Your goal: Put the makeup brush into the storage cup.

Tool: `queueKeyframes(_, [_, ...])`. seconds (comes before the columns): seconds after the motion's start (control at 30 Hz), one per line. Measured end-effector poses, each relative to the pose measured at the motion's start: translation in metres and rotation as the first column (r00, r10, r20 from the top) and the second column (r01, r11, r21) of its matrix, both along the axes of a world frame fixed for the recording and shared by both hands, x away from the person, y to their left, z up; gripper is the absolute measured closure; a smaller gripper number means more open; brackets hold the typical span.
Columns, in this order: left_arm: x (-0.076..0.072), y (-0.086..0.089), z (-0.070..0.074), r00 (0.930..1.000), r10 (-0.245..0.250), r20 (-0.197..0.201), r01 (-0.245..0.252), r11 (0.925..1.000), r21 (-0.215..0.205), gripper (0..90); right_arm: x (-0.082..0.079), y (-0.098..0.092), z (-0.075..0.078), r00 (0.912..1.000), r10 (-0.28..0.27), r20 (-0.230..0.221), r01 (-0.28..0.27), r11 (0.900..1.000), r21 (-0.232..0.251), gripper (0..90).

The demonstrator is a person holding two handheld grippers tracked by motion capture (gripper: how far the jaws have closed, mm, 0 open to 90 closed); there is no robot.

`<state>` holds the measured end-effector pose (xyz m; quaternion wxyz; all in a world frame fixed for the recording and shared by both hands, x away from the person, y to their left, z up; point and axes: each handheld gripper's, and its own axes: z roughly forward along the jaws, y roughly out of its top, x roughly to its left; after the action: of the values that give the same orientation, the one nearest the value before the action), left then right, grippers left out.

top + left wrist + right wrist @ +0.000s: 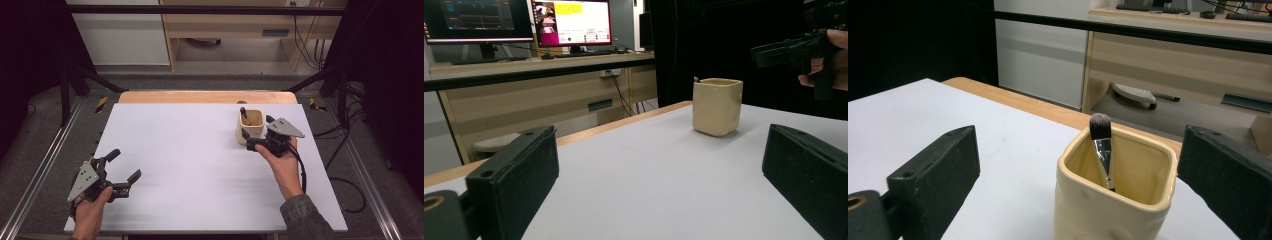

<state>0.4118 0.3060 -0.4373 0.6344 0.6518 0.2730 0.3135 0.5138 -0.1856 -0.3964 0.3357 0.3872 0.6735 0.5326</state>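
One cup (250,126) on the table (200,165): cream-yellow, glazed ceramic by the sheen, squarish with rounded corners and faint dimples in its walls. Take it as your landmark; it sits toward the far right of the white tabletop, just short of the bare wooden strip (207,96) along the far edge.

One brush (1101,149) stands inside the cup, leaning against the far wall, bristles up. Dark soft bristle head, shiny metal ferrule, dark handle going down out of sight.

Two grippers, one in each of your hands. Each has two black, blocky jaws with a matte, slightly grainy face, and a grey three-cornered plate on top.

Your right gripper (256,139) is just beside the cup, on its near right side. Its jaws stand wide apart, one to each side of the cup in the right gripper view; neither pad presses on the cup wall, and nothing is gripped.

Your left gripper (123,165) is well apart from the cup, down at the near left of the table. Its jaws are spread wide too, with bare tabletop between them. From the left gripper view the cup shows far ahead, right of centre.

Tabletop: one flat, smooth, white matte sheet.
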Motion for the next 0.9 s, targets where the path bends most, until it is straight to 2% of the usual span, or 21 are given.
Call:
queueKeyframes(0.23, [0.0, -0.001, 0.0, 1.0, -0.003, 0.0, 0.003, 1.0, 0.0, 1.2, -0.006, -0.004, 0.0, 1.0, -0.003, -0.006, 0.003, 1.0, -0.021, 3.8])
queueKeyframes(0.9, [0.0, -0.001, 0.0, 1.0, -0.008, -0.004, 0.008, 1.0, -0.004, 1.0, -0.023, -0.017, -0.007, 0.9995, 0.014, -0.029, -0.015, 1.0, -0.018, 3.1])
